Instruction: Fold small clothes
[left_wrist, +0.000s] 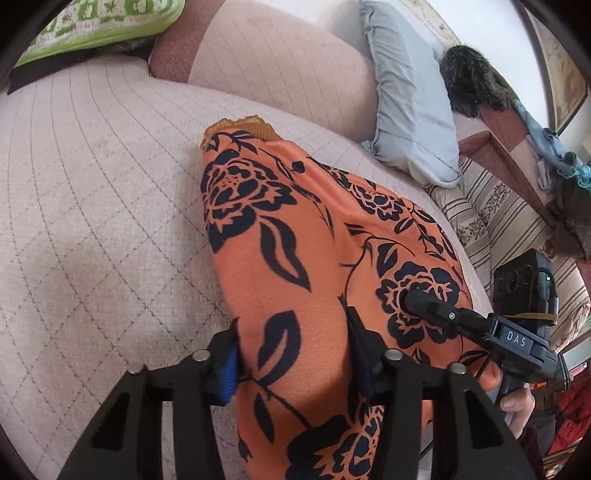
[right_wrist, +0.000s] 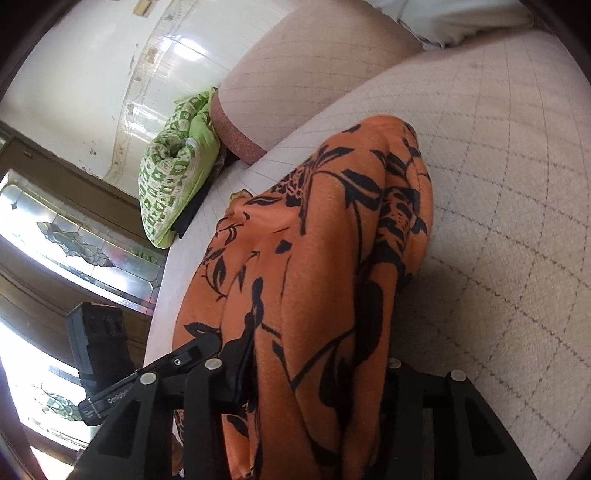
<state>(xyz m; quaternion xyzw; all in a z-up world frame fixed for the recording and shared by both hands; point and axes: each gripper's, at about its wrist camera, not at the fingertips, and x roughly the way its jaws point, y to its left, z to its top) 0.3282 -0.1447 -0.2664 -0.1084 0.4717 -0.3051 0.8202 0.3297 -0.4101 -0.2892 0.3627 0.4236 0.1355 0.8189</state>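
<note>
An orange garment with a black flower print (left_wrist: 295, 236) lies on a quilted beige sofa seat (left_wrist: 92, 206), its tan ribbed hem at the far end. My left gripper (left_wrist: 291, 354) straddles the garment's near edge, cloth between its fingers. The right gripper (left_wrist: 424, 302) shows at the right in this view, its tip on the cloth. In the right wrist view the garment (right_wrist: 314, 280) is bunched between my right gripper's (right_wrist: 317, 373) fingers, and the left gripper (right_wrist: 207, 347) touches it at the left.
A green patterned cushion (right_wrist: 173, 166) sits at the sofa's left end. A pale blue pillow (left_wrist: 410, 96) and a dark furry item (left_wrist: 469, 81) lie at the right end. A striped cover (left_wrist: 491, 206) is beside the seat. The sofa back (left_wrist: 288, 55) is behind.
</note>
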